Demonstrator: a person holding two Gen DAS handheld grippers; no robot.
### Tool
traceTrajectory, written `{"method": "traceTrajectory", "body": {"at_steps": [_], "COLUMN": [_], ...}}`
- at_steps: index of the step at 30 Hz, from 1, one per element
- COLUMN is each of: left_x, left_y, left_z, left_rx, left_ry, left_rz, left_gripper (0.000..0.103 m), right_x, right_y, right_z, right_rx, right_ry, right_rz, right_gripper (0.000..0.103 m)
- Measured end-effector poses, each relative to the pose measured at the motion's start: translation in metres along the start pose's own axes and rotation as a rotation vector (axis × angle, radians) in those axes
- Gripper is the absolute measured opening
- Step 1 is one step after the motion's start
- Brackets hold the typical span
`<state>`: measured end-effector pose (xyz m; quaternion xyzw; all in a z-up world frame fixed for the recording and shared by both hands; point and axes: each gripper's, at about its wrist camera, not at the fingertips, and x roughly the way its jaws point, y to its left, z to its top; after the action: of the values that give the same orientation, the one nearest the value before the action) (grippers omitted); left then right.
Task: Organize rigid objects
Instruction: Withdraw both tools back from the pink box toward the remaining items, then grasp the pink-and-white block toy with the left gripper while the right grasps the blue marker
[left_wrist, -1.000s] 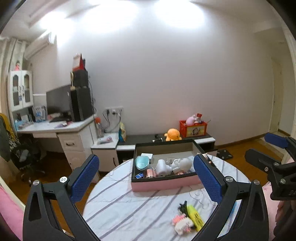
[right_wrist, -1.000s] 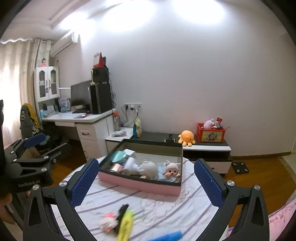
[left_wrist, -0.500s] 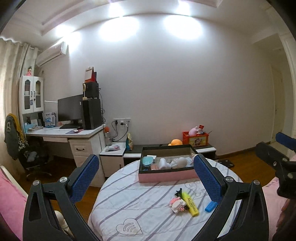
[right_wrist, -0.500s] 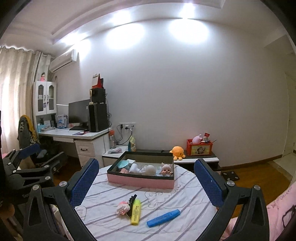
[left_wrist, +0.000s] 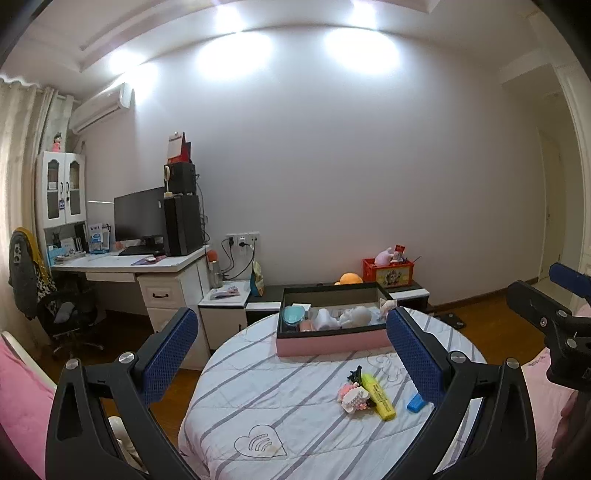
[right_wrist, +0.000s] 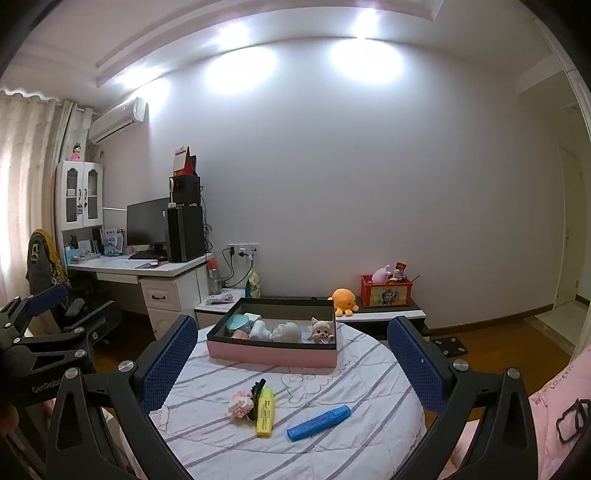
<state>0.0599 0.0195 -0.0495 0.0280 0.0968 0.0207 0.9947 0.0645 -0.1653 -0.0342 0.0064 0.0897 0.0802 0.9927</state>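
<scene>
left gripper (left_wrist: 291, 354): we hold it high, blue pads spread wide, nothing between them
right gripper (right_wrist: 291, 362): same, spread and empty, for overview
pink-sided rectangular box (right_wrist: 271, 352): far side of round striped table (right_wrist: 369, 373), already holding toys
loose: yellow highlighter (right_wrist: 264, 411), blue marker (right_wrist: 318, 422), pink hair clip (right_wrist: 240, 405), near us, likely boxed next

Pink box (right_wrist: 271, 353), yellow highlighter (right_wrist: 265, 411), blue highlighter (right_wrist: 318, 422), grey-striped white tablecloth (right_wrist: 369, 391).

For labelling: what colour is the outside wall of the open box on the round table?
Pink, with a dark rim; clearest in the right wrist view.
</scene>
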Motion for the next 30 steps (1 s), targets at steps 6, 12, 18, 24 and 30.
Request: {"method": "traceTrajectory", "body": {"at_steps": [6,12,18,24,30], "left_x": [0.009,0.039,0.076,0.100,0.123], "left_y": [0.003,0.006,0.010,0.011,0.005], "left_z": [-0.008,-0.030,-0.063,-0.086,-0.099], "left_rx": [0.003,0.000,-0.008,0.002,0.001], "left_ry": [0.036,0.125,0.261,0.350,0.420], "left_rz": [0.000,0.003,-0.020,-0.012,-0.035], "left_gripper": [0.103,0.103,0.103,0.103,0.103], "right_x": [0.008,0.037,0.087,0.149,0.186], "right_y": [-0.004,-0.013,-0.023,-0.033,-0.043], "right_z": [-0.010,-0.035,-0.085,-0.137,-0.145], "right_rx": [0.011,0.029,0.083,0.115,0.153], "right_ry": [0.036,0.144,0.358,0.556,0.640], "right_rz": [-0.011,-0.041,-0.064,-0.106,-0.098], "right_gripper": [0.103,0.103,0.103,0.103,0.103]}}
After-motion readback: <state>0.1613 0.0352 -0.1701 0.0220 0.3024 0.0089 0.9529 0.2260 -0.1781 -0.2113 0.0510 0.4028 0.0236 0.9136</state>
